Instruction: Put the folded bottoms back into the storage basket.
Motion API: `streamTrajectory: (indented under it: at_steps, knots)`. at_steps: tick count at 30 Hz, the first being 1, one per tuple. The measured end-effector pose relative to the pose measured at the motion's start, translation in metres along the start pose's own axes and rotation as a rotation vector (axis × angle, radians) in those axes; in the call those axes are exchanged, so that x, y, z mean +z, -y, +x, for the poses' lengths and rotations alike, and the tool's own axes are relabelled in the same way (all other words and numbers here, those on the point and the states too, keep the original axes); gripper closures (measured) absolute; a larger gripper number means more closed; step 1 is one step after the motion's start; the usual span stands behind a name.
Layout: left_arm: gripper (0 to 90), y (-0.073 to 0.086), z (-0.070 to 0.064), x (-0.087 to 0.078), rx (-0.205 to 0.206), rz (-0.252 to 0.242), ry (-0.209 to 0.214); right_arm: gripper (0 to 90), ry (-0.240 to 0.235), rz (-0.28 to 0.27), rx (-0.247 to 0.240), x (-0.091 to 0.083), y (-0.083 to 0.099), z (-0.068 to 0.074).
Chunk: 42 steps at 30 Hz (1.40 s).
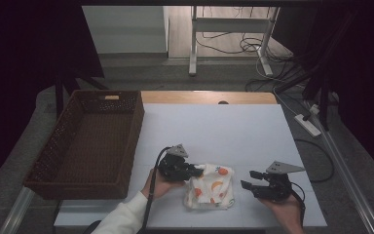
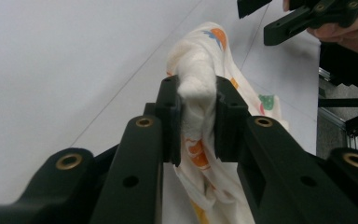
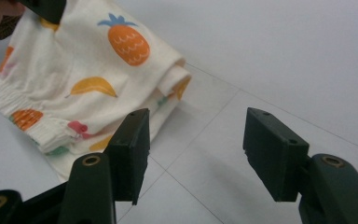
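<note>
While the left tool [image 2: 198,116] pinches the cloth [image 1: 210,186], the right tool [image 3: 193,154] gapes beside it

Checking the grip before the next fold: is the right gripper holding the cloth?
No, the right gripper stands open beside the cloth, touching nothing.

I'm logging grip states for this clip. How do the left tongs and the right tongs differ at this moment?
The left tongs are shut on a bunched fold of the fruit-print cloth; the right tongs stand open with nothing between the jaws. The left tongs touch the cloth at its left edge, while the right tongs sit apart from it, on its right side above the white table. Both are black, hand-held, and carry a grey three-cornered plate.
</note>
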<state>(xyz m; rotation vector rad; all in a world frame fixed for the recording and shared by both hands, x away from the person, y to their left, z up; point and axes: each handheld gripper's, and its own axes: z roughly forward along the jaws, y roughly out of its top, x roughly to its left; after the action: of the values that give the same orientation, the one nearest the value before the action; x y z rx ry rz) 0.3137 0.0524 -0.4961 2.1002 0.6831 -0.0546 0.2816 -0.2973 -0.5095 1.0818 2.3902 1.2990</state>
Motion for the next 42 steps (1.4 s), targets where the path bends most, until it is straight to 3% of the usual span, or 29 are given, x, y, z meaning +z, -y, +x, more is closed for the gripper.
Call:
streamTrajectory:
  at_steps: [11, 42]
  knots:
    - [75.9, -0.004, 0.001, -0.016, 0.003, -0.042, -0.013, 39.5, 0.000, 0.000, 0.009, 0.001, 0.001, -0.003]
    - [75.9, -0.011, -0.002, -0.047, 0.047, -0.095, -0.061, 37.0, 0.014, -0.018, 0.003, 0.000, 0.002, -0.005]
